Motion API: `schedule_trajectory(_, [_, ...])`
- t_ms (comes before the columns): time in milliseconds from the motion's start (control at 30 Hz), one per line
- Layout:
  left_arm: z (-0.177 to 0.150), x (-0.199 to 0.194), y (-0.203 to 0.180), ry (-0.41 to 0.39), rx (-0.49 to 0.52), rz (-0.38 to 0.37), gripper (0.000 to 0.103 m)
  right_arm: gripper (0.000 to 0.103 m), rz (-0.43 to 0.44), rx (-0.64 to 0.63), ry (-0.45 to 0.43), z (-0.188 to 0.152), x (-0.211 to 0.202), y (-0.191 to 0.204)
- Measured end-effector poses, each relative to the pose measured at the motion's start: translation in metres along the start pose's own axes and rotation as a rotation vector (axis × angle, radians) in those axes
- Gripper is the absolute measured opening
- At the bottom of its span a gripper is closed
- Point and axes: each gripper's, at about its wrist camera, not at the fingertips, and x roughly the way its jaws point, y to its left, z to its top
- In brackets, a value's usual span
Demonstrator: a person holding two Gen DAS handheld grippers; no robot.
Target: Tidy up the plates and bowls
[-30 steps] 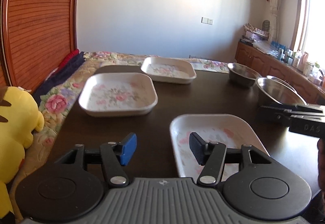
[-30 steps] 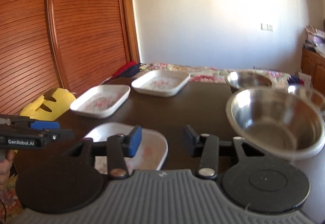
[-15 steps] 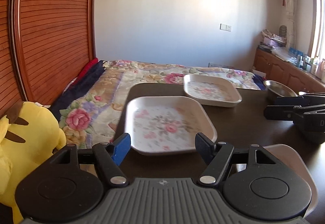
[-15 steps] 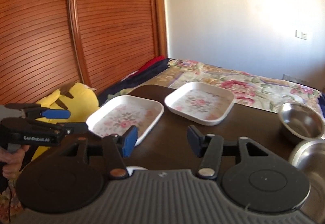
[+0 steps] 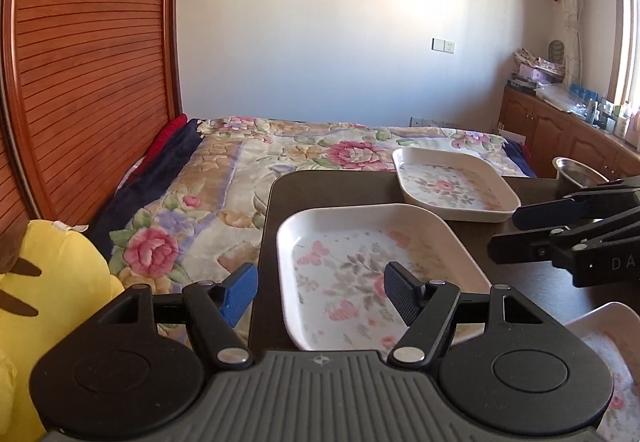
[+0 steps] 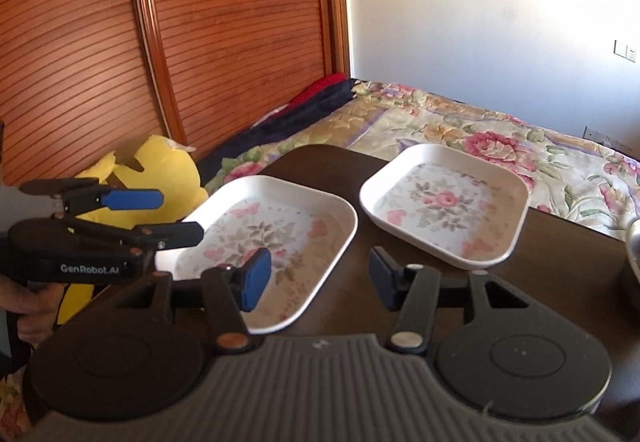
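White floral plates are sitting on the dark surface (image 5: 344,185); we are now swinging both spread, empty tools, left tool (image 5: 320,292) and right tool (image 6: 318,276), away from the nearest plate (image 5: 612,362) toward the middle plate (image 5: 372,262), likely next to stack.

A plain white wall (image 5: 340,21) closes the far end of the room, with slatted wooden wardrobe doors (image 5: 88,61) along the left. A bed with a floral bedspread (image 5: 256,169) lies beyond the dark surface (image 5: 332,187). Daylight enters through a window (image 5: 632,41) above low wooden cabinets (image 5: 560,137).
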Motion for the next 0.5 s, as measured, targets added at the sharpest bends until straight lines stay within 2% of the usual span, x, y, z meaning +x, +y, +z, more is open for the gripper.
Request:
schedule_trajectory(200, [-0.001,0.018,0.012,0.041,0.000,-0.021,0.053,0.054,0.001,0.019,0.050,0.005,0.024,-0.003])
schedule_trajectory(300, [-0.002,0.024,0.018,0.053,-0.008,-0.029,0.045,0.046,0.003,0.031,0.078,0.003,0.033,-0.006])
schedule_trajectory(367, [-0.004,0.027,0.020,0.062,-0.013,-0.038,0.035,0.040,0.010,0.040,0.092,0.002,0.038,-0.007])
schedule_trajectory(500, [-0.006,0.030,0.023,0.070,-0.018,-0.044,0.032,0.031,0.018,0.049,0.113,0.001,0.043,-0.008])
